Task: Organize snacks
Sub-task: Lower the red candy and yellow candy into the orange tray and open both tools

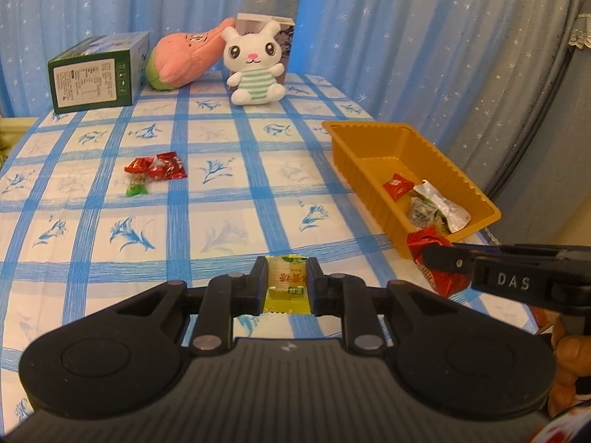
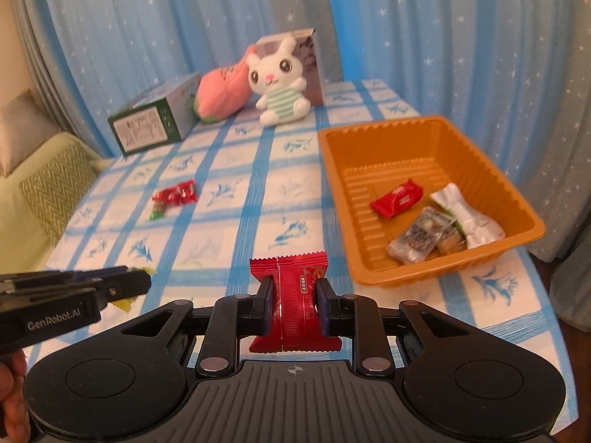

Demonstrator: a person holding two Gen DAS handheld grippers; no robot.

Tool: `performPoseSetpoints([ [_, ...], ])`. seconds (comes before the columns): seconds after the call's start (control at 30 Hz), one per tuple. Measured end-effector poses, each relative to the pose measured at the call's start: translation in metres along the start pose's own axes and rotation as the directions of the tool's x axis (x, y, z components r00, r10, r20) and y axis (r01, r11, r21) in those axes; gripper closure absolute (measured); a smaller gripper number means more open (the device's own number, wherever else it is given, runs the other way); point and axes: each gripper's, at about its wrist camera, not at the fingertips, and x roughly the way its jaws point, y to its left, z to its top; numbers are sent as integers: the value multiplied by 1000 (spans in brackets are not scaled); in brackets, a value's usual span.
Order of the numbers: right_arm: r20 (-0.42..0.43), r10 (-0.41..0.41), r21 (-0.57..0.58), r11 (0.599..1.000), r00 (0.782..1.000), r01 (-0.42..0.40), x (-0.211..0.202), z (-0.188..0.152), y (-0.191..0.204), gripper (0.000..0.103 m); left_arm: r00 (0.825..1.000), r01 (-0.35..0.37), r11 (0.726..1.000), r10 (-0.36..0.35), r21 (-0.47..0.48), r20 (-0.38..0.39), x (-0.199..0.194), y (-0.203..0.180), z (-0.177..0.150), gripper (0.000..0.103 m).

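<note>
Pads of the left gripper point(image 1: 287, 284) are clamping a yellow snack packet point(image 1: 286, 282), while the right gripper point(image 2: 294, 304) is pinching a red snack packet point(image 2: 291, 306) at its waist. Both packets are riding clear of the checked tablecloth point(image 1: 221, 221). The orange tray point(image 2: 369, 221) is sitting at two o'clock, already holding several snacks. Carrying each packet above the rim before releasing seems wise; three more sweets point(image 1: 155, 173) are waiting at eleven o'clock.
</note>
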Motion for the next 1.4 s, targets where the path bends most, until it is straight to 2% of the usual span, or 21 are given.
performPoseSetpoints([
  [0.27, 43, -30, 32, 999, 999, 29, -20, 7, -20, 79, 999, 33, 999, -33, 26, 11, -1, -21, 8, 84],
  [0.57, 74, -85, 77, 994, 994, 79, -32, 19, -58, 79, 995, 96, 994, -97, 53, 7, 15, -56, 24, 84],
  [1.0, 73, -125, 83, 989, 989, 119, -15, 40, -103, 79, 986, 164, 984, -165, 71, -1, 54, -105, 55, 84],
  [1.4, 68, -132, 109, 986, 989, 124, 5, 56, -136, 79, 979, 204, 976, -203, 70, -27, 96, -128, 75, 84],
])
